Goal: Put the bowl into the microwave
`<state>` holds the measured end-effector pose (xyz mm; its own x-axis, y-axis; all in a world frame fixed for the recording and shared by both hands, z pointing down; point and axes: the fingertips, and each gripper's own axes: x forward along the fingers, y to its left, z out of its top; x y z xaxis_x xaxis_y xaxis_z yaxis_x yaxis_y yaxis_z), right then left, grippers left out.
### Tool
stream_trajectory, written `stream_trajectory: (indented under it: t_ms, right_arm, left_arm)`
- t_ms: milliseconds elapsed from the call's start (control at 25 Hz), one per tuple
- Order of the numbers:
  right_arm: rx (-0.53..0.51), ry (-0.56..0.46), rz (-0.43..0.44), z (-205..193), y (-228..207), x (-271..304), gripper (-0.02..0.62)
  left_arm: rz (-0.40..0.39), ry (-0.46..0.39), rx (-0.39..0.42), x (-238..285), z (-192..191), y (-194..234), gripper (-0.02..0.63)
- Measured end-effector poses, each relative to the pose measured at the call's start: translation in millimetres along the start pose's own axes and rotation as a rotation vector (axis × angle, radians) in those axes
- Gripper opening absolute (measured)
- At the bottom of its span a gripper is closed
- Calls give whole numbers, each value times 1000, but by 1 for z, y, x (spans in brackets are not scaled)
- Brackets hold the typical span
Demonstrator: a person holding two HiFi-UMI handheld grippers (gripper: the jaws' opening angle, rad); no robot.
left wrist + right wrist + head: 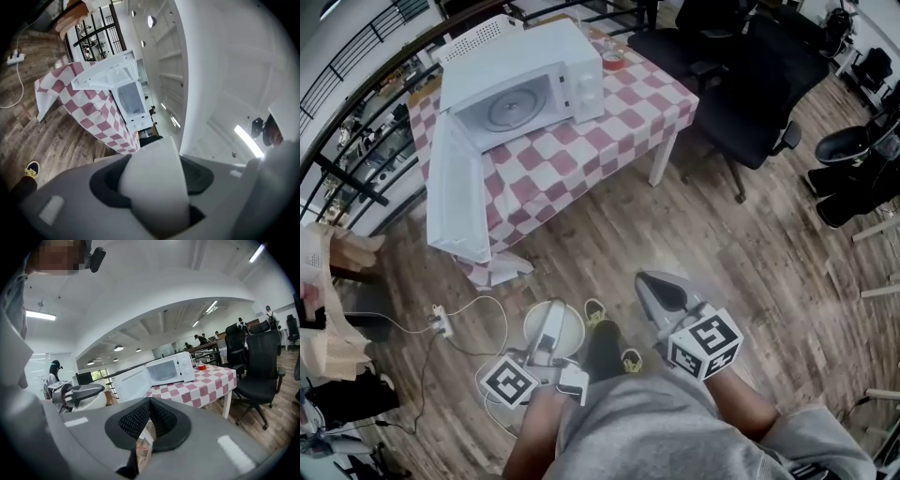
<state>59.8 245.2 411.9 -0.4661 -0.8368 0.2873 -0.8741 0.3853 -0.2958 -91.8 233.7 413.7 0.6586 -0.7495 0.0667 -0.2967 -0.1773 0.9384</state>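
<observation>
The white microwave (525,80) stands on a red-and-white checked table (581,150), and its door (457,192) is swung wide open past the table's edge. Down by the person's feet, my left gripper (546,339) is shut on the rim of a white bowl (572,326). In the left gripper view the bowl's wall (154,187) fills the gap between the jaws, and the microwave (127,96) shows far ahead. My right gripper (649,281) hangs beside the left one, shut and holding nothing; its pads (159,420) meet. The microwave (164,371) also shows in the right gripper view.
A red cup (612,58) sits on the table right of the microwave. Black office chairs (741,84) stand to the table's right. A power strip (441,323) with its cable lies on the wooden floor at the left. A railing (356,122) runs behind the table.
</observation>
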Motion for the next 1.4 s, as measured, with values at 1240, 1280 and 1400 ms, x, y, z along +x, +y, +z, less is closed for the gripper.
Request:
stream_trajectory:
  t_ms: [1240,1280,1400]
  right_arm:
    - [-23,16,-51,80,-30,179,-3]
    - [-20,15,-59,81,-32,179,-3]
    - [40,4,-66,84,-36,181,-3]
  left_arm:
    - [-8,42,-27,120,136,43,278]
    - [-15,43,-27,121,137,42,278]
    - [-30,57,-35,123,137,42,278]
